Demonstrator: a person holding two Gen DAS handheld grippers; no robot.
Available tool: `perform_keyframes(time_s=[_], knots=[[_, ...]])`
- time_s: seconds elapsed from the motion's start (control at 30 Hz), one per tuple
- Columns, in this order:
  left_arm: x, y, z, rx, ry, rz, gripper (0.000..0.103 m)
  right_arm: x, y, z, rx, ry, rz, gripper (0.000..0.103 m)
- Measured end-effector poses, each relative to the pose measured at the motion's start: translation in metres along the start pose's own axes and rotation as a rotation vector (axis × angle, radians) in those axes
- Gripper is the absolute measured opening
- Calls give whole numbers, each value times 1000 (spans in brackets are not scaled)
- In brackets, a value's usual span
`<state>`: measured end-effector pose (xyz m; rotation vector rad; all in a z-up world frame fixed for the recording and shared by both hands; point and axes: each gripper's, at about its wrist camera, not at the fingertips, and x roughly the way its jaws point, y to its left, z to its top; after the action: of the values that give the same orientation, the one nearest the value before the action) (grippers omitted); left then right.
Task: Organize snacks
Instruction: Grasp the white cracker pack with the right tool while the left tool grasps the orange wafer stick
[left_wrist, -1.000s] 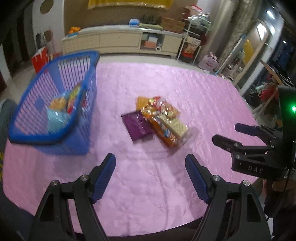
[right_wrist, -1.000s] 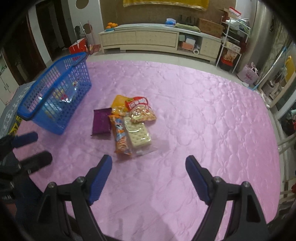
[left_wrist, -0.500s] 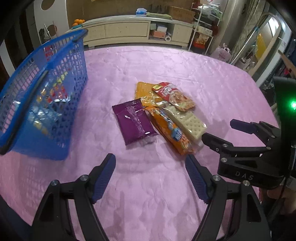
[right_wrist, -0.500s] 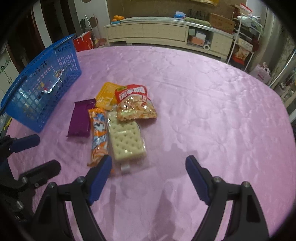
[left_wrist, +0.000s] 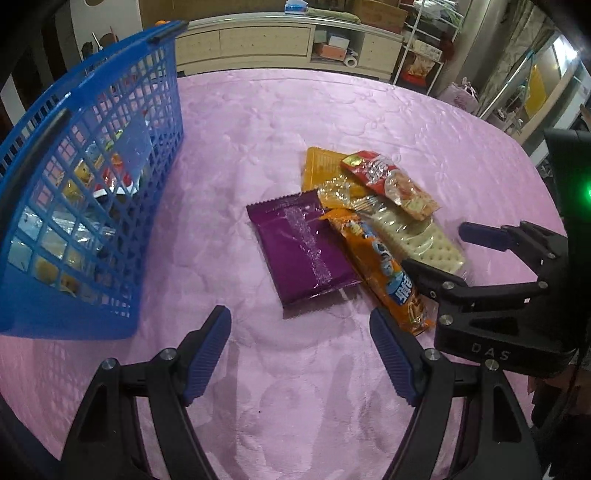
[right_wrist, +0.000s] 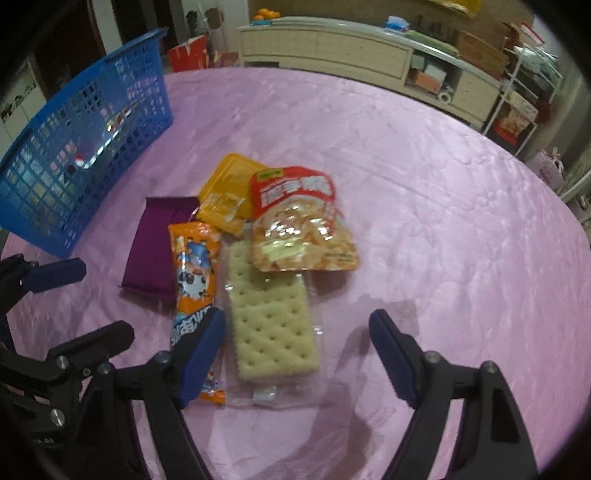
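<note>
Now right claw (right_wrist: 297, 352) closing, empty, over cracker pack (right_wrist: 271, 325), left claw (left_wrist: 299, 354) open, purple packet (left_wrist: 301, 245) just ahead.

Surface: desk (left_wrist: 295, 110) under a pink quilted cover.
Left of the left hand-held gripper (left_wrist: 299, 354): blue basket (left_wrist: 110, 206) standing on the cover.
Ahead of it: purple packet (left_wrist: 301, 251), orange packet (left_wrist: 384, 273), cracker pack (left_wrist: 417, 240), overlapping flat.

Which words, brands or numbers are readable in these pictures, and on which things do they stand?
"DAS": on the black body of the right tool.
Orange packet: large characters, blurred, unreadable.
Red-topped bag: white characters, blurred.
Yellow packet: fine print, too small.
</note>
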<state>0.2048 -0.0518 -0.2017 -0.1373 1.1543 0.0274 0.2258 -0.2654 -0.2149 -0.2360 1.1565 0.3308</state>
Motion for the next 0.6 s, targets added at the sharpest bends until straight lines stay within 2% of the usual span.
perform_keyframes(time_s=[0.03,0.07,0.1,0.3,0.47,0.6], knots=[[-1,-1,-2,5,0,3,76,-1,2,0,-2,-8,-7,68],[-2,-2,-3,8,1,4,76,-4,4,-1,-4,-20,0,50],[-3,-1,-4,7,1,3,76,-7,6,-2,0,-28,-4,48],[-18,-3,-5,-6,-8,-18,76,-28,0,-23,93,-57,30,47],[-27,-11,-9,-8,-7,-34,76,-51,-16,-44,191,-131,-16,47],[-20,-23,-6,8,3,-36,76,-62,-21,-57,238,-152,-30,47]])
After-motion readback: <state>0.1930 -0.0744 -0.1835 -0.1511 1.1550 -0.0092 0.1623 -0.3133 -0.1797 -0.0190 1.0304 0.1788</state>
